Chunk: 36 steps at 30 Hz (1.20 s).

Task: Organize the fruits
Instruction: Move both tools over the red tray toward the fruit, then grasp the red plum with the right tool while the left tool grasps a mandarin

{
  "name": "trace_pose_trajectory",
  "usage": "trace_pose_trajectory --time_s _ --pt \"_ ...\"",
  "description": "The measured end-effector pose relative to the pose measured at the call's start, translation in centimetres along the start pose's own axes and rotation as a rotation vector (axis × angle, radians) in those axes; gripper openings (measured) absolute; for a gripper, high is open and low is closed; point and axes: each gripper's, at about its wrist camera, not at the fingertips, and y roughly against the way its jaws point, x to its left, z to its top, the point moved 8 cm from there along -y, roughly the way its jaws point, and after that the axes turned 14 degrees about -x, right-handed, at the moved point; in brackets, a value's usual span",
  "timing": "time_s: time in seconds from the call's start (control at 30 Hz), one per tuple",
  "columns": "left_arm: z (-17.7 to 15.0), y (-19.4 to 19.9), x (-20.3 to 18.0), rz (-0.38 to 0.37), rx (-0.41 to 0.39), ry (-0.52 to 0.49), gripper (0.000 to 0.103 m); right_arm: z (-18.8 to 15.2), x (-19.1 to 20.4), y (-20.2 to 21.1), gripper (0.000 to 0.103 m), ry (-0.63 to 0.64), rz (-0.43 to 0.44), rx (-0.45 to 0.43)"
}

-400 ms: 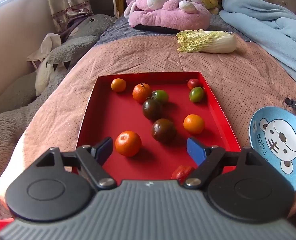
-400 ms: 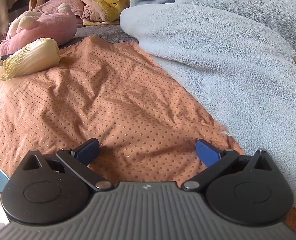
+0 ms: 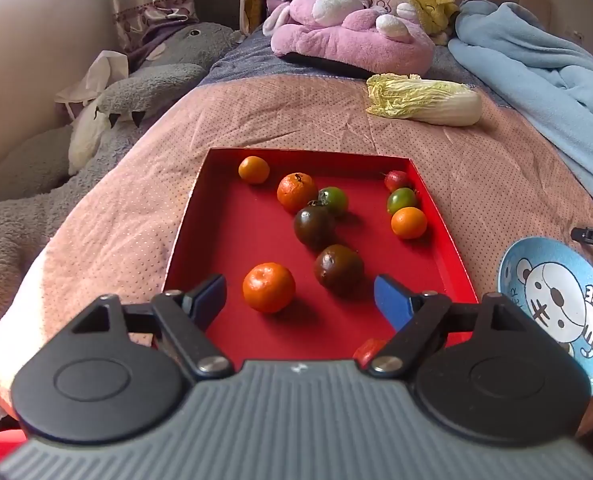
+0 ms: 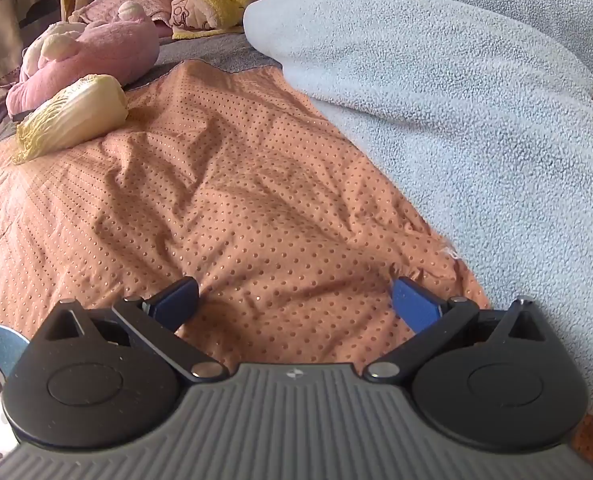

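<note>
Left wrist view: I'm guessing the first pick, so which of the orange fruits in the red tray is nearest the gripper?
The big orange fruit at the tray's near end, just ahead of the open left gripper. The other three orange ones lie farther back.

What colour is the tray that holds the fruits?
The tray is red, inside and along its walls. It shows best in the left wrist view.

Open tray floor [image 3: 236, 240] left, fruit cluster [image 3: 316, 220] crowding centre, right wall [image 3: 440, 216] perhaps tight
</note>
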Motion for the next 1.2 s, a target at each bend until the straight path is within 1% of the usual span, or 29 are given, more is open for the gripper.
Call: trace_pose_trajectory --time_s 0.07,0.1,0.13,0.2,0.27,0.33,0.4,0.5,0.53,0.57,0.67,0.77,0.87,0.93,0.97,1.0,1.03,1.1,1.2 --pt "0.0 0.2 0.0 0.020 -0.016 -0.034 0.083 0.2 -0.2 0.7 0.103 -0.022 -0.018 0.013" --pt "0.0 0.4 0.0 0.015 -0.025 -0.034 0.083 0.2 -0.5 1.4 0.103 -0.024 -0.053 0.002" --pt "0.1 0.6 -0.1 0.006 -0.034 -0.035 0.083 0.4 -0.5 2.1 0.103 -0.020 -0.063 -0.014" --pt "0.1 0.7 -0.1 -0.014 -0.041 -0.029 0.083 0.8 0.1 4.2 0.103 -0.008 -0.026 -0.066" --pt "0.1 0.9 -0.1 -0.022 -0.040 -0.023 0.083 1.1 1.5 6.2 0.103 0.014 0.035 -0.107" --pt "0.1 1.0 0.0 -0.030 -0.036 -0.011 0.083 1.5 4.1 9.0 0.103 0.050 0.147 -0.151" --pt "0.2 1.2 0.2 -0.027 -0.047 0.004 0.083 1.7 7.4 11.7 0.103 0.076 0.272 -0.171" --pt "0.5 1.8 1.2 0.005 -0.079 0.031 0.083 1.5 14.1 16.0 0.103 0.127 0.491 -0.190" --pt "0.5 1.9 1.4 0.005 -0.080 0.041 0.083 1.4 15.6 17.0 0.103 0.144 0.544 -0.193" --pt "0.4 1.9 1.6 0.012 -0.073 0.046 0.083 1.0 18.3 18.9 0.103 0.178 0.613 -0.203" --pt "0.1 1.8 2.0 0.032 -0.055 0.040 0.083 -0.5 23.8 21.9 0.103 0.266 0.748 -0.188" --pt "-0.5 1.6 2.1 0.045 -0.033 0.012 0.082 -2.4 27.0 23.8 0.103 0.345 0.828 -0.177" --pt "-1.3 1.5 2.0 0.042 -0.015 -0.010 0.082 -3.9 29.0 24.5 0.103 0.396 0.883 -0.152" --pt "-1.4 1.6 2.1 0.032 -0.017 0.001 0.082 -4.9 29.9 25.0 0.099 0.417 0.917 -0.132" --pt "-1.4 1.6 2.3 0.032 -0.019 0.012 0.082 -5.3 30.4 24.5 0.097 0.435 0.921 -0.122" --pt "-1.4 1.6 2.5 0.034 -0.019 0.021 0.082 -5.8 30.8 24.3 0.093 0.447 0.918 -0.110" --pt "-1.4 1.6 2.7 0.040 -0.018 0.030 0.082 -6.1 30.9 24.2 0.086 0.447 0.917 -0.098" --pt "-1.4 1.4 2.8 0.039 -0.011 0.047 0.082 -6.9 31.7 23.1 0.080 0.433 0.922 -0.058" --pt "-1.4 1.2 2.6 0.023 -0.012 0.051 0.080 -7.7 32.4 22.3 0.077 0.453 0.911 -0.048"
